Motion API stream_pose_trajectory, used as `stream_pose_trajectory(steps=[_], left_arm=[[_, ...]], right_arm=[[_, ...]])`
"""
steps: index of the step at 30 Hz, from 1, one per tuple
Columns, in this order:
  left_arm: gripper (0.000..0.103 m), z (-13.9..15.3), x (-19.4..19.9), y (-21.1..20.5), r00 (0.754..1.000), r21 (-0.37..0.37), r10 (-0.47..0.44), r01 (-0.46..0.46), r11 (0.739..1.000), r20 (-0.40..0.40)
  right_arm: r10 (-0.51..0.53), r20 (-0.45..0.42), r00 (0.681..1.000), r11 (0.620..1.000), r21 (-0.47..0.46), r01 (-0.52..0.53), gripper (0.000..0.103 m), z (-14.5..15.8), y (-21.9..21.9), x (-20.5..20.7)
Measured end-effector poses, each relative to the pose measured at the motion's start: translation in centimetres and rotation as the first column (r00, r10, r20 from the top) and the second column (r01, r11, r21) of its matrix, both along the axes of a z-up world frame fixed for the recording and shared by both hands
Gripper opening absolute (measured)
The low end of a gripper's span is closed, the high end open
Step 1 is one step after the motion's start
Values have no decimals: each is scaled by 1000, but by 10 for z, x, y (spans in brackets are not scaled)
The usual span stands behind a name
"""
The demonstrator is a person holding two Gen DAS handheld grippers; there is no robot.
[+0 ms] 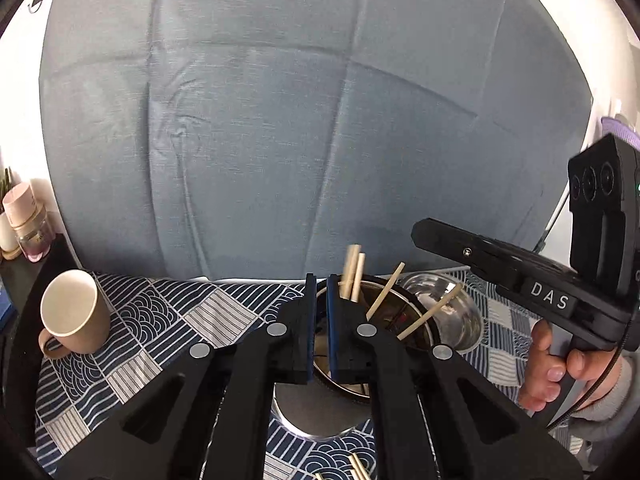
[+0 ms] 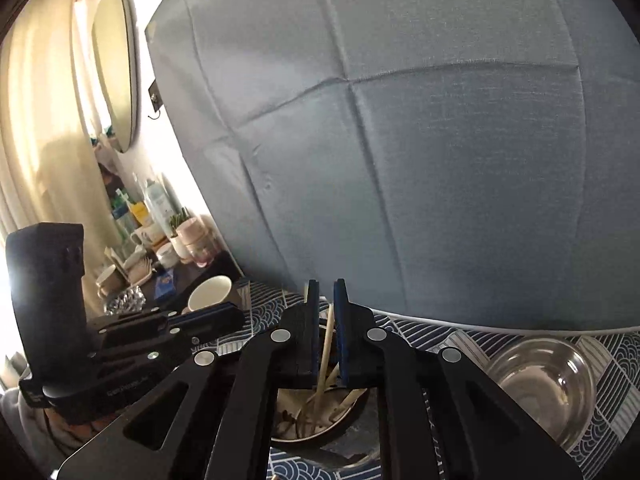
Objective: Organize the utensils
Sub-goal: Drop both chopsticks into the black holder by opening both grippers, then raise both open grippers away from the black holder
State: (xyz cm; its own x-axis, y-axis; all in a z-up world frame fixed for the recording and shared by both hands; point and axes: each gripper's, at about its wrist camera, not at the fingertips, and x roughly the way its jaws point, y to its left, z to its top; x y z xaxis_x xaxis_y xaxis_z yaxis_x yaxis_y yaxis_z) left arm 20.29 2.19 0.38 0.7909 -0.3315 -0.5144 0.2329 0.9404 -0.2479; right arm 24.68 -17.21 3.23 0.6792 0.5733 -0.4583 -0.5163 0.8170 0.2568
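Left wrist view: left gripper (image 1: 319, 280) poised over a dark-rimmed holder (image 1: 416, 316), jaws nearly together with a thin gap, pinching nothing. Chopsticks (image 1: 352, 272) standing tilted in the holder, two close together at its left rim, two more leaning right. Steel bowl (image 1: 460, 312) just behind and right of the holder, touching or nearly so. More chopsticks (image 1: 358, 468) lying on the patterned cloth (image 1: 160, 320) at the bottom edge, between the gripper's arms. Tan mug (image 1: 74, 312) on the cloth at far left, tipped so that its mouth shows. Right gripper (image 1: 480, 248) reaching in from the right, gripped by a hand (image 1: 556, 364); fingertips hard to read from this angle. Grey-blue cushion (image 1: 300, 120) filling the background. Right wrist view: right gripper (image 2: 326, 292) directly above the holder (image 2: 316, 420), blue pads (image 2: 342, 320) slightly parted, one chopstick (image 2: 326, 344) rising upright between them; cannot tell whether pinched or merely framed. Other sticks lying slanted inside the holder. Bowl (image 2: 540, 384) to the right on the cloth (image 2: 440, 336), apart from the holder here. Left gripper (image 2: 216, 316) at left, pointing right, narrowly parted. Mug (image 2: 210, 292) behind it. Bottles (image 2: 156, 204) and jars crowded on a dark side table beyond, a mirror (image 2: 116, 68) on the wall above.
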Motion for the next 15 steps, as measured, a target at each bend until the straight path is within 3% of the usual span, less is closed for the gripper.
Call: stream_pose_trajectory(steps=[2, 5, 15], left_arm=[[15, 4, -2, 3, 1000, -9, 7, -7, 1000, 1], [32, 12, -10, 10, 999, -12, 28, -28, 1000, 28], [57, 15, -32, 39, 996, -69, 91, -91, 993, -14]], right_arm=[[-1, 10, 1000, 1000, 3, 1, 27, 5, -2, -4], [-12, 32, 999, 1000, -6, 12, 30, 13, -3, -10], [-32, 58, 998, 999, -20, 33, 48, 33, -7, -36]])
